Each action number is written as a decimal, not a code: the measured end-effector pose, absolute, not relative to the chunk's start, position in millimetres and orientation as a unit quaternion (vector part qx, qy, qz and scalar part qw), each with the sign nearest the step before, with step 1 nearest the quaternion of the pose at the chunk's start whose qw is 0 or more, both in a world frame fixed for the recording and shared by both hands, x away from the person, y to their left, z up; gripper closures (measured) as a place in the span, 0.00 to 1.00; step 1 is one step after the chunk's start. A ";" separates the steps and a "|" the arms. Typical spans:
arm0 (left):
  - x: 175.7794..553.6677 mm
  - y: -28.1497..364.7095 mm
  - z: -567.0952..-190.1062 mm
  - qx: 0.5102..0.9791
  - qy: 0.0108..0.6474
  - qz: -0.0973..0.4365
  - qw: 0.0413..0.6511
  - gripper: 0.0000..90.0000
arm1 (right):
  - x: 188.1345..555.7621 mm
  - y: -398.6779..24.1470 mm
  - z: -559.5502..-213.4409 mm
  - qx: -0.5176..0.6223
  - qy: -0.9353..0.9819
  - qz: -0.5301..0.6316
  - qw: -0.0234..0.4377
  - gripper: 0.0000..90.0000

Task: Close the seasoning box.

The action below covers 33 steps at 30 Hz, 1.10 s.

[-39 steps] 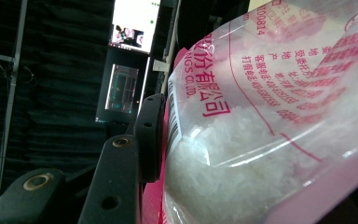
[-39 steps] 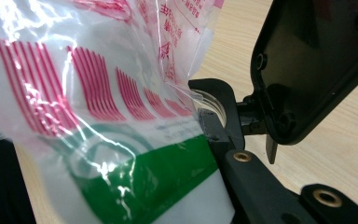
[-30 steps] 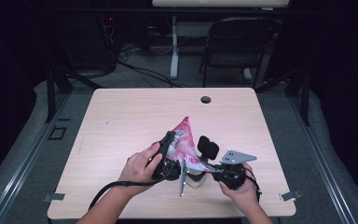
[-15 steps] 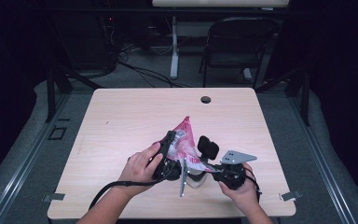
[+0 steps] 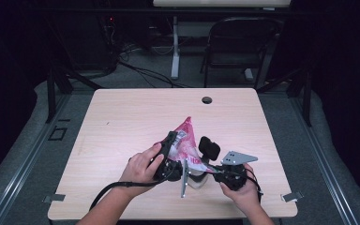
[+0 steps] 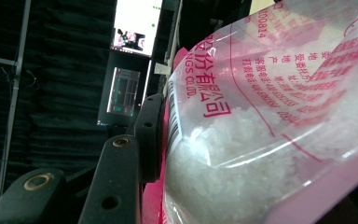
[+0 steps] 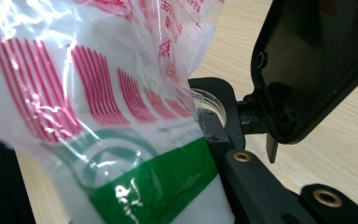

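Dark studio surround with black drapes, a folding chair (image 5: 236, 47) and floor cables beyond the far edge; pale wood-grain bench (image 5: 122, 122) with a round cable hole (image 5: 206, 100) near the middle of its far edge.

Item 1: plastic bag of white crystals (image 5: 185, 140), soft clear film printed in pink-red with Chinese characters and a barcode, a green band low on one face. Held off the bench near the middle of the near edge, between both hands. Its long axis rises from the near side to a pinched pink peak pointing toward the far edge. Contents, coarse and granular like salt or sugar, sag toward the lower end (image 6: 223, 154).

Item 2: left tool (image 5: 168, 154), black, cable trailing toward the near left corner. Clamped on the bag's left flank; one pad presses flat against the film beside the barcode (image 6: 150, 135).

Item 3: right tool (image 5: 205, 159), black with grey three-cornered plate (image 5: 236, 157). Jaws pinched on the bag's lower right part, near the green band (image 7: 158, 186); film bunches against the jaw.

Relation: bag lies between the tools, left grip higher and nearer the peak, right grip lower. Judged: any tearing or tipping move turns on pulling these two holds apart across the film; thin plastic may slip or split unevenly.
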State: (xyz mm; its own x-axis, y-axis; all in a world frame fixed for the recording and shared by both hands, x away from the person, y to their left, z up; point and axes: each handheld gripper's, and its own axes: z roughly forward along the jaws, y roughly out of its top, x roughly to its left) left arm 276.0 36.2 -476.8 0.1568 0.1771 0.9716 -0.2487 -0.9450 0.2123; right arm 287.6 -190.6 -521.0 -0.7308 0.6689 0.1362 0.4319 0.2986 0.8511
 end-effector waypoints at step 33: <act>274.9 34.4 -475.9 0.742 -0.025 0.649 0.165 0.68 | 289.0 -189.7 -523.1 0.347 0.797 0.480 0.121 1.00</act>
State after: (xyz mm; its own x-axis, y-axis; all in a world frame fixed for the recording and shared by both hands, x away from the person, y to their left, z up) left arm 274.9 34.4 -475.9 0.1558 0.1782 0.9716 -0.2511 -0.9441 0.2134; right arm 289.0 -189.7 -523.1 -0.7301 0.6688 0.1405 0.4370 0.2990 0.8483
